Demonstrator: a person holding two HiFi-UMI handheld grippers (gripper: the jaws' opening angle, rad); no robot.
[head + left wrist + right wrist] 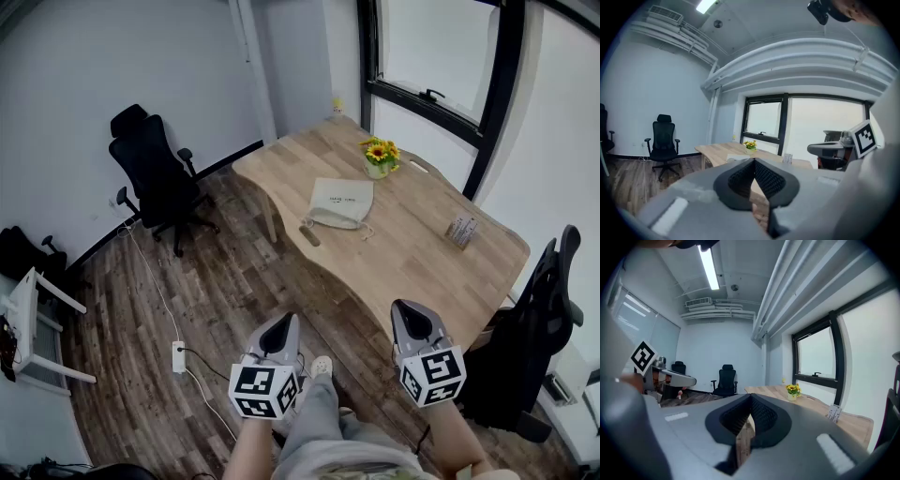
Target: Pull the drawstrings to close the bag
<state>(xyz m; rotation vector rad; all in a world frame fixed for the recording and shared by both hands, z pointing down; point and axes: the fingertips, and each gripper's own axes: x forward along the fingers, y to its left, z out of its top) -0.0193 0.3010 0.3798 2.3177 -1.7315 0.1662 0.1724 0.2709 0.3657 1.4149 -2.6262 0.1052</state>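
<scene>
Left gripper (278, 326) and right gripper (411, 315): jaws together, empty; bag (341, 202) at twelve o'clock, well apart. Arriving closed, they may shove it; the thin drawstrings (362, 230) get missed.

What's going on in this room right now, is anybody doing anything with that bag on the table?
A person stands back from the wooden table, with a gripper in each hand. The left gripper and the right gripper are both shut and empty, held out over the floor. The drawstring bag lies on the table near a pot of yellow flowers, with nothing touching it. Pulling its strings has not begun.
</scene>
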